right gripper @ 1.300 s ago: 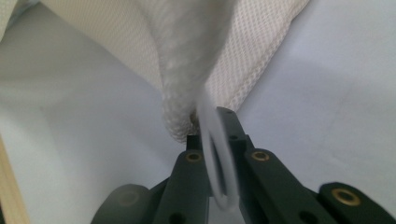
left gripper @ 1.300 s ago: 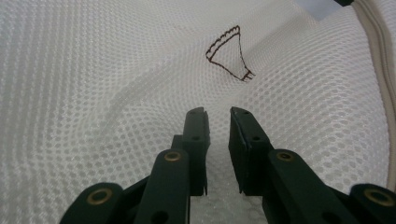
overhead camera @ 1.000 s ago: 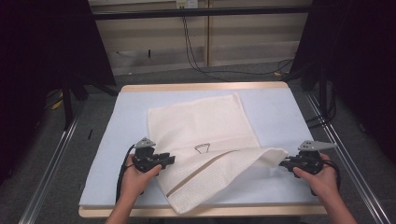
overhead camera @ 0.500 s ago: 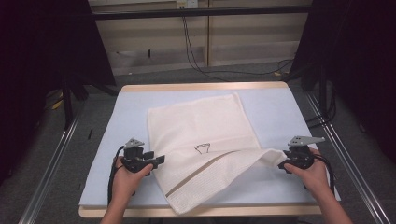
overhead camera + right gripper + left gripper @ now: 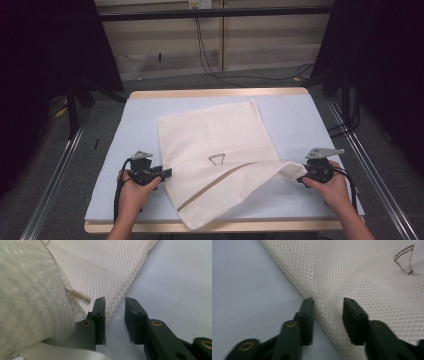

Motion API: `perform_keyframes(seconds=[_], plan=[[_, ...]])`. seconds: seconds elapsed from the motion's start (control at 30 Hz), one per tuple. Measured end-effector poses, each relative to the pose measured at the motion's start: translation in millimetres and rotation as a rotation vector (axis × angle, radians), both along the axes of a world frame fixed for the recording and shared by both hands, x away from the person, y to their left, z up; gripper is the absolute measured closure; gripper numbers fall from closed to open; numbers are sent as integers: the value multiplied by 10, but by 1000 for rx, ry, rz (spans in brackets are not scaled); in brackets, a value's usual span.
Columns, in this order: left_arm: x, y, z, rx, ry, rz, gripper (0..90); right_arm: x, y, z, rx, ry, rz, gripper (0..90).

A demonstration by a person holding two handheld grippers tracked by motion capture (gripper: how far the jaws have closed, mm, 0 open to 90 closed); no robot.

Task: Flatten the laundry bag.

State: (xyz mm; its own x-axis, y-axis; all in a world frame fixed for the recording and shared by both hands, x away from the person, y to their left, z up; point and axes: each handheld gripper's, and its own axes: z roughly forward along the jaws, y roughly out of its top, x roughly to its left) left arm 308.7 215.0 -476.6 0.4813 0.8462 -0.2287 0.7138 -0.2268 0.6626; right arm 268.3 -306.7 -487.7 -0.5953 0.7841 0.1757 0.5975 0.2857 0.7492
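High view: counter (image 5: 300, 120) with pale blue top, carrying one cream mesh cloth (image 5: 215, 135), near corner folded over toward my right. My left gripper (image 5: 167, 172) sits at the cloth's left edge, fingers just closing, parted, hem between them unpinched. My right gripper (image 5: 300, 176) meets the folded corner, fingers likewise closing, narrowly parted, nothing clamped.

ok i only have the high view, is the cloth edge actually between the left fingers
observer: yes, in the left gripper view the cloth edge runs up between the left gripper fingers. they have just been closing, but there is a gap and no pinch yet
operator: and the right side
observer: the right gripper has just been closing too, fingers apart. the folded flap bulges outside one finger, and only the flat layer's edge lies between them
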Motion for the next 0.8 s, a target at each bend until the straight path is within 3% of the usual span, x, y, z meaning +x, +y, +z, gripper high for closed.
perform_keyframes(seconds=[0.13,0.33,0.4,0.47,0.5,0.53,0.63,0.7,0.8], plan=[[61,-12,-9,-22,11,-17,843,5,11,-1,20,26,2,866],[317,13,-12,-35,-74,32,864,36,19,19,24,36,18,900],[395,50,-34,-48,-77,49,857,42,21,22,21,35,15,900],[443,83,-65,-88,-43,65,814,46,20,19,19,31,17,900],[450,93,-68,-108,-24,80,740,43,19,20,18,34,11,900],[443,101,-56,-124,-31,88,663,43,12,21,21,32,14,900],[387,104,28,-129,-28,77,542,29,-8,49,41,22,-3,900],[332,92,60,-147,-5,60,474,17,-13,69,57,21,3,900],[233,116,53,-147,16,71,456,-4,19,64,49,19,37,900]])
